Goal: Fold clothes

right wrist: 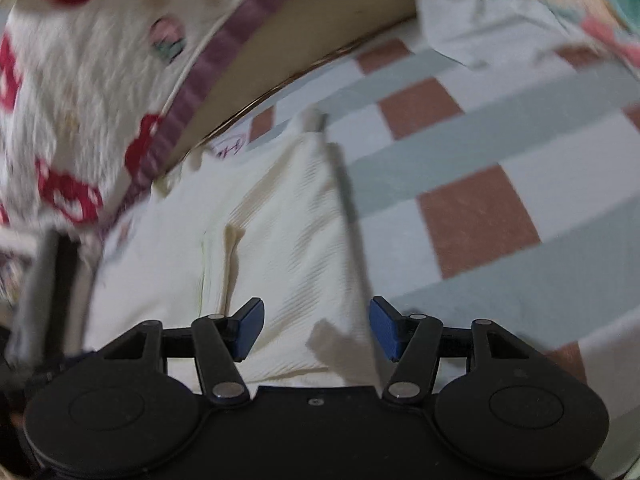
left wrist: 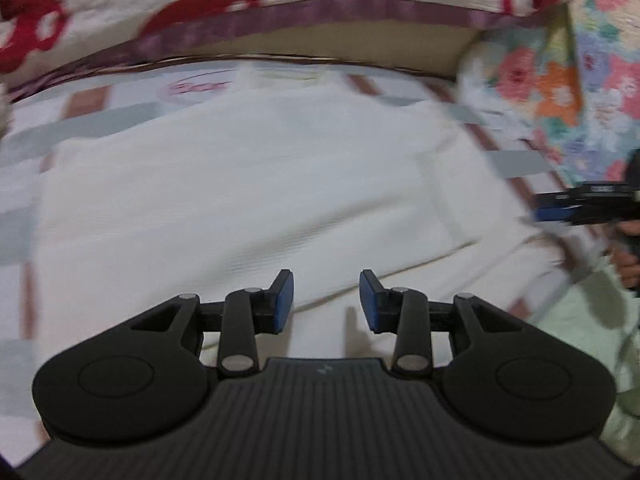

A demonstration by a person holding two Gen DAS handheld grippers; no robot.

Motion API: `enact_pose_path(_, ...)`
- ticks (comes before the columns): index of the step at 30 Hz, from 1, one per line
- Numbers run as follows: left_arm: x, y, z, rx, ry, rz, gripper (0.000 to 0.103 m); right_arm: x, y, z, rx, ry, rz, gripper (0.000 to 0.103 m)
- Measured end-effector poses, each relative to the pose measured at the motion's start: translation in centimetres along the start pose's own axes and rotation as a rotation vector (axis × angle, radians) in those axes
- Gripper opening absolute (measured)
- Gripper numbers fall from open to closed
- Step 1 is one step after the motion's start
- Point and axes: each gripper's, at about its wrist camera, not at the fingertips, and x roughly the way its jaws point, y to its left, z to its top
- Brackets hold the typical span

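Left tool (left wrist: 327, 300) hangs over the near edge of the cream garment (left wrist: 240, 200), jaws parted a fair way, blue pads (left wrist: 285, 294) apart with nothing between them but the cloth lying flat underneath. No grip there. Right tool (right wrist: 317, 328) sits wider, its pads (right wrist: 252, 322) well apart, straddling the right-hand edge of the same cream garment (right wrist: 288, 240) without pinching it, as far as the blur lets me say.

The garment itself is spread on the bed, ribbed knit, a folded layer lying across it with a straight edge running toward the lower right in the left wrist view. In the right wrist view a long fold line runs up the middle, and the cloth narrows toward a small end near the top.

Under it, the checked sheet (right wrist: 480, 220), pale grey bands and reddish-brown squares on white. In the left wrist view the right tool (left wrist: 560, 204) shows at the far right edge, blue pads pointing in toward the garment, a hand (left wrist: 628, 264) below it.

Further out, a purple striped band (left wrist: 360, 10) trims a white fuzzy blanket with red shapes (left wrist: 200, 4); below that band, a tan panel (left wrist: 340, 44). At the right, a flowered quilt (left wrist: 560, 80) in pink, orange and green. Everything is smeared with motion blur.
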Motion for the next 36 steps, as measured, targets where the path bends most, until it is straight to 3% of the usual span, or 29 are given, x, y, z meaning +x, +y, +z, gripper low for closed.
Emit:
enact_pose_path(8, 5.6, -3.8, -1.1, 0.011, -0.018, -0.007, 0.033, 3.1, -0.7, 0.0, 0.06, 0.084, 0.133, 0.066)
enact_pose_path(13, 6.6, -4.0, -1.4, 0.051, -0.03, -0.003, 0.037, 2.9, -3.2, 0.3, 0.226, 0.148, 0.314, 0.066)
enact_pose_path(15, 6.4, -4.2, -1.7, 0.076, -0.041, -0.004, 0.039, 2.6, -2.8, 0.0, 0.178, 0.143, 0.184, 0.061)
enact_pose_path(18, 6.2, -4.3, -2.5, 0.102, -0.049, 0.003, 0.04, 2.4, -1.9, -0.6, 0.147, 0.123, 0.148, 0.064)
enact_pose_path(22, 5.9, -4.3, -2.9, 0.107, -0.044, -0.008, 0.042, 3.2, -1.1, -1.1, 0.156, 0.113, 0.198, 0.072)
enact_pose_path(25, 5.9, -4.2, -2.5, 0.087, -0.045, -0.031, 0.042, 3.9, -2.2, -1.2, 0.246, 0.071, 0.266, 0.072)
enact_pose_path(28, 5.8, -4.2, -2.5, 0.066, -0.08, -0.094, 0.043, 4.2, -2.2, -1.3, 0.271, -0.009, 0.262, 0.07)
enact_pose_path(30, 6.0, -4.6, -2.7, 0.077, -0.079, -0.111, 0.05, 4.2, -1.7, -1.4, 0.28, -0.058, 0.242, 0.07)
enact_pose_path(32, 6.4, -5.1, -3.0, 0.093, -0.059, -0.109, 0.05, 4.1, -0.9, -1.4, 0.244, -0.087, 0.193, 0.059)
enact_pose_path(33, 6.6, -5.4, -3.1, 0.1, -0.051, -0.109, 0.05, 4.0, 0.0, -1.3, 0.179, -0.073, 0.135, 0.032)
enact_pose_path(34, 6.6, -5.5, -3.2, 0.103, -0.048, -0.111, 0.05, 4.1, 0.8, -1.4, 0.112, -0.04, 0.082, 0.019)
enact_pose_path(36, 6.5, -5.7, -3.3, 0.109, -0.045, -0.112, 0.05, 3.8, 1.8, -1.3, 0.051, -0.042, 0.067, 0.018)
